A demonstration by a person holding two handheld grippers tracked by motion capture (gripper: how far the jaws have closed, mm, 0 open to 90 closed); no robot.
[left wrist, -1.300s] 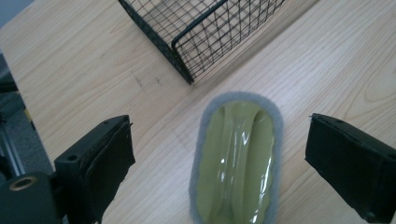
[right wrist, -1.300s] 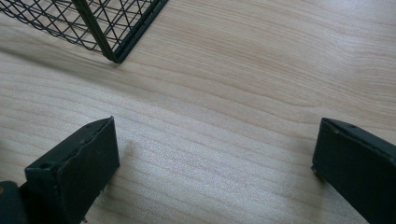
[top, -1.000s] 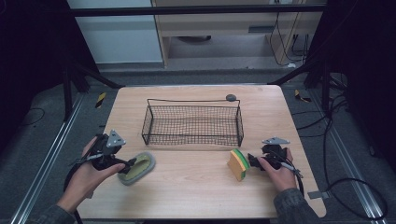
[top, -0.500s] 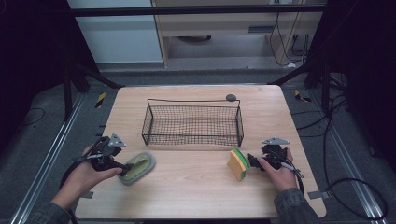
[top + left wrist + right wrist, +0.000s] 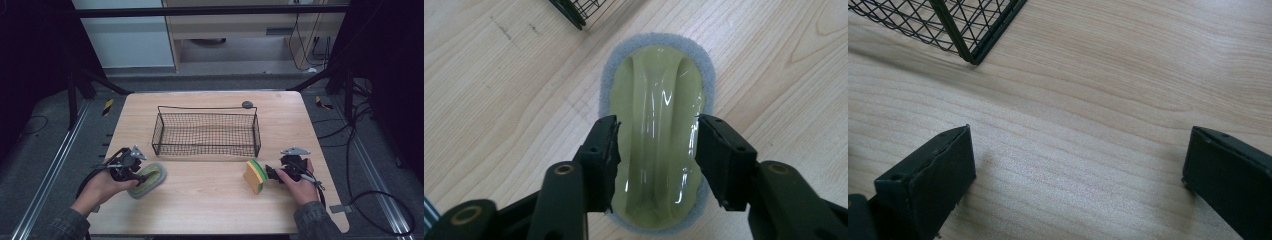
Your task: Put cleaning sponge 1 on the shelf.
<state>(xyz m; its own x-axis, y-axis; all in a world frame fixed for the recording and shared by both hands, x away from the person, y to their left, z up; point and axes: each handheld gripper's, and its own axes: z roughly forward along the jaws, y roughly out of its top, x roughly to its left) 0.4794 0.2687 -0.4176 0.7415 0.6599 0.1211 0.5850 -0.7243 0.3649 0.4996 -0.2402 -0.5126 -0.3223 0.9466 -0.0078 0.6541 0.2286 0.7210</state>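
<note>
Closing in on the scrub pad, your left gripper has its jaws on either side of the pad's glossy green handle, and they have just been narrowing; whether the pads press on it yet I cannot tell. That scrub pad lies flat on the table near its front left. Your right gripper has its jaws wide apart over bare wood, with the yellow-and-green sponge standing on edge just beside it. Farther back, the wire basket sits mid-table.
</note>
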